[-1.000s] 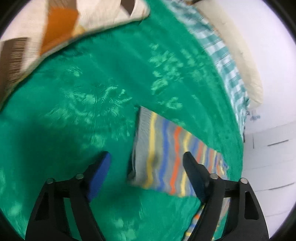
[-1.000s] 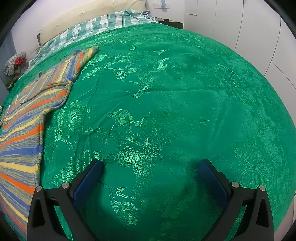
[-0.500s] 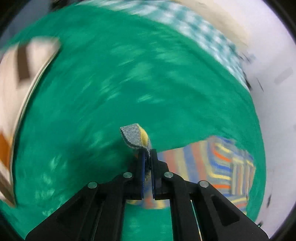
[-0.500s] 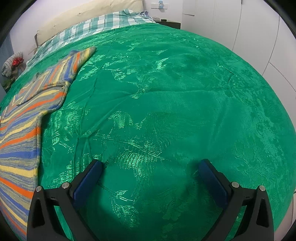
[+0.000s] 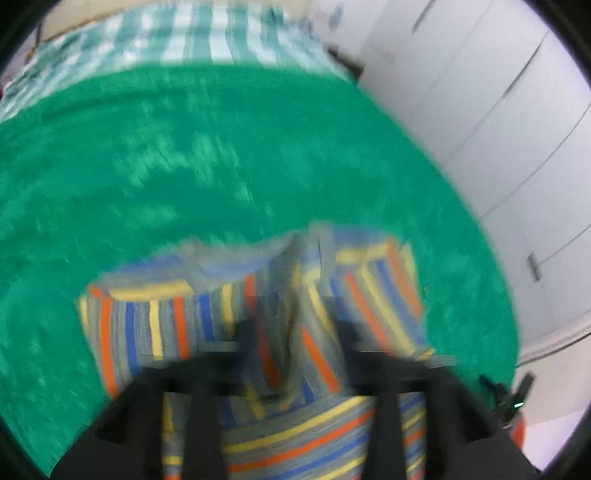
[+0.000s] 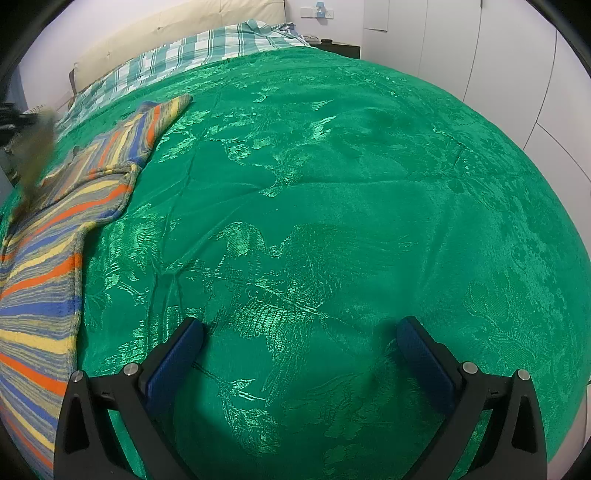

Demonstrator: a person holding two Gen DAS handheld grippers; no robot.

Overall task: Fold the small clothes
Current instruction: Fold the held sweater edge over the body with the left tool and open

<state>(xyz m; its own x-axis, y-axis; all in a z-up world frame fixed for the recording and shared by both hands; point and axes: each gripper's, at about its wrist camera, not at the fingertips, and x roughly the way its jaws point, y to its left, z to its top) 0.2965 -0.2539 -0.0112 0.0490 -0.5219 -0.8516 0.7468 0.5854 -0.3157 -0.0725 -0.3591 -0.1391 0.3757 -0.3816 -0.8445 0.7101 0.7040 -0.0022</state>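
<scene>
A small striped knit garment in grey, blue, orange and yellow lies on a green bedspread. In the blurred left wrist view a fold of it hangs between the fingers of my left gripper; the frame is too smeared to tell whether the jaws are shut on it. In the right wrist view the garment lies at the left, one sleeve pointing toward the headboard. My right gripper is open and empty over bare bedspread, to the right of the garment.
A teal checked sheet and a cream headboard are at the bed's far end. White wardrobe doors stand along the right side. A dark nightstand is beside the headboard.
My left gripper closed on the garment's sleeve edge, then swung it over the garment body; the view is now motion-blurred. My right gripper stayed open and hardly moved.
</scene>
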